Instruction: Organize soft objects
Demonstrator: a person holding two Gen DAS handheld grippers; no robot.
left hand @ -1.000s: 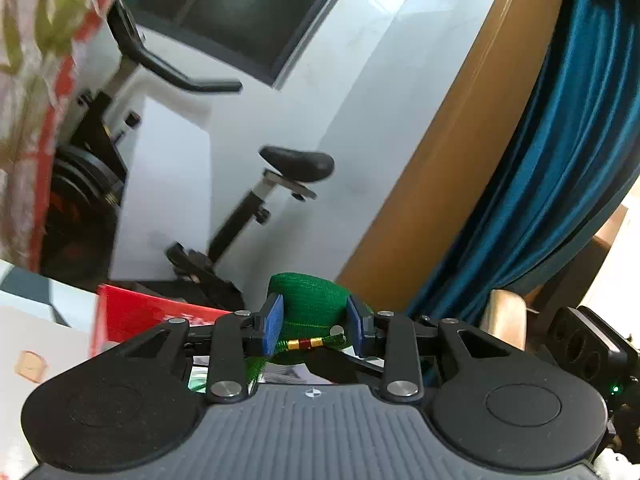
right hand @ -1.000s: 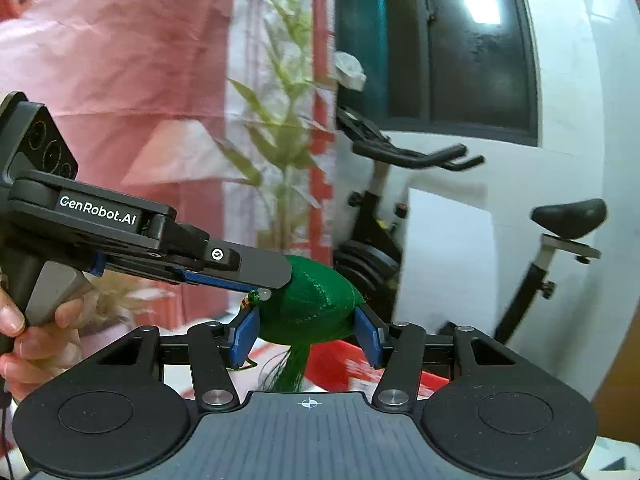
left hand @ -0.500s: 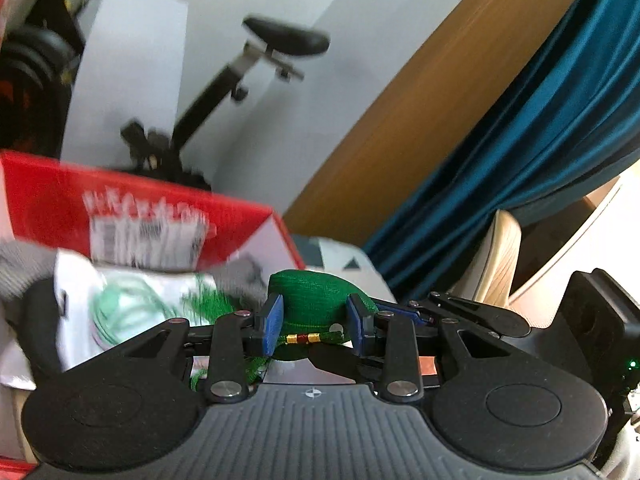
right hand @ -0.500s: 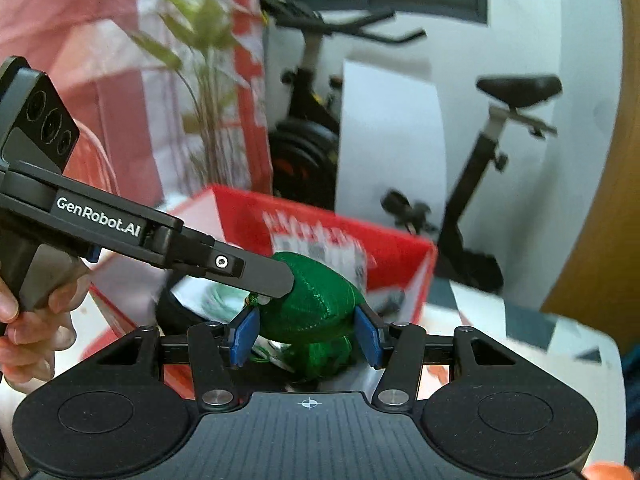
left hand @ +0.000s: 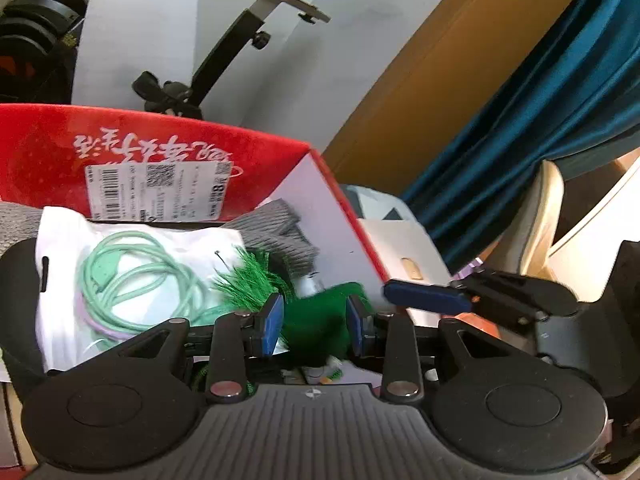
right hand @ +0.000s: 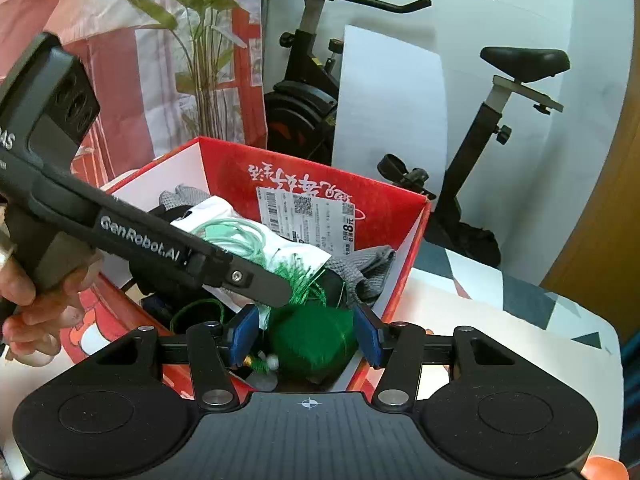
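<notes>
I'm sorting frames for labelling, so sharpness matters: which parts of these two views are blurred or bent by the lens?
Left wrist view: the green soft object is smeared by motion, the red box label stays readable, and the door frame bows. Right wrist view: the same object is blurred, while the left gripper shows crisp lettering.

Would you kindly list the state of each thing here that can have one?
Green fabric pouch with tassel: held over the box, gripped by both grippers.
Red cardboard box: open, partly filled.
White plastic bag of mint cord: lying in the box.
Left gripper: shut on the pouch.
Right gripper: shut on the pouch.
</notes>
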